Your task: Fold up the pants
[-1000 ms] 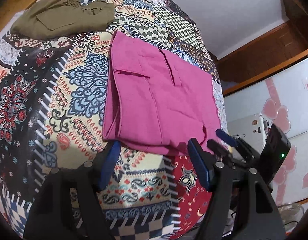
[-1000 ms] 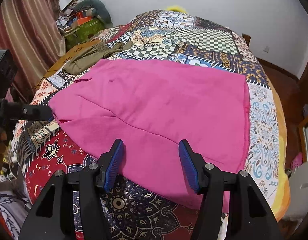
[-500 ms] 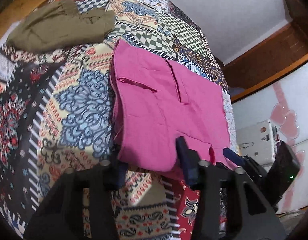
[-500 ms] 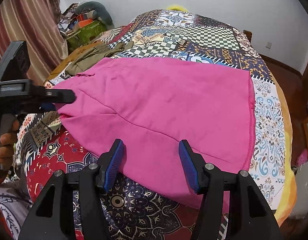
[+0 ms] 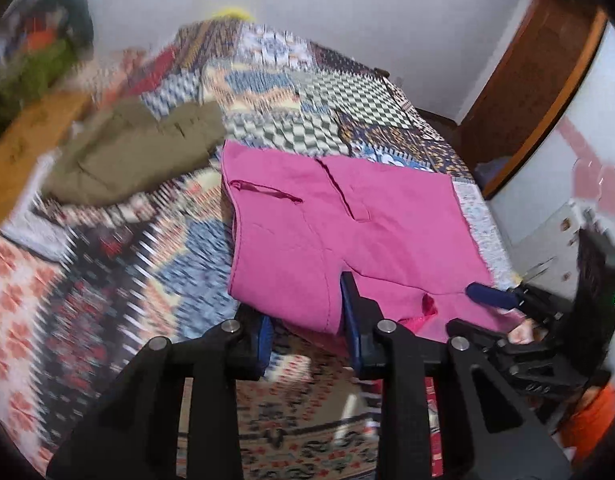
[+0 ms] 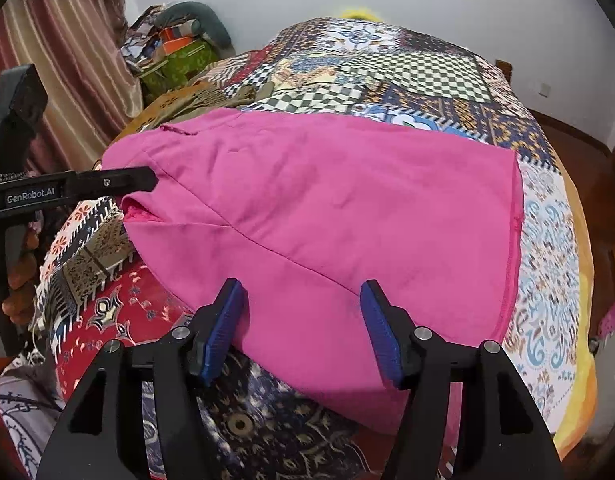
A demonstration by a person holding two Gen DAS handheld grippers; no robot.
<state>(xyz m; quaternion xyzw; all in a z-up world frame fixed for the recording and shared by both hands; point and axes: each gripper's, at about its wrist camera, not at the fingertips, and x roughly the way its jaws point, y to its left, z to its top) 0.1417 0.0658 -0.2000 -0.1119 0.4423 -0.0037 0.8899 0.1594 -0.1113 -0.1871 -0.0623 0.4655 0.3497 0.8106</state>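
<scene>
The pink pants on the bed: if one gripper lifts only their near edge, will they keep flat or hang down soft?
The pink pants would probably hang down soft: the cloth follows the curve of the bed and droops over its near edge. At the left gripper the raised hem already curls. They look thin, so likely light.

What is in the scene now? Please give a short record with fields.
surface: bed with patterned cover
main item: pink pants, lying flat
other clothing: olive pants, beyond the pink pair
left gripper: pads around the pink fabric's near edge, which looks lifted; firm grip not certain
right gripper: open, near hem between its fingers
</scene>
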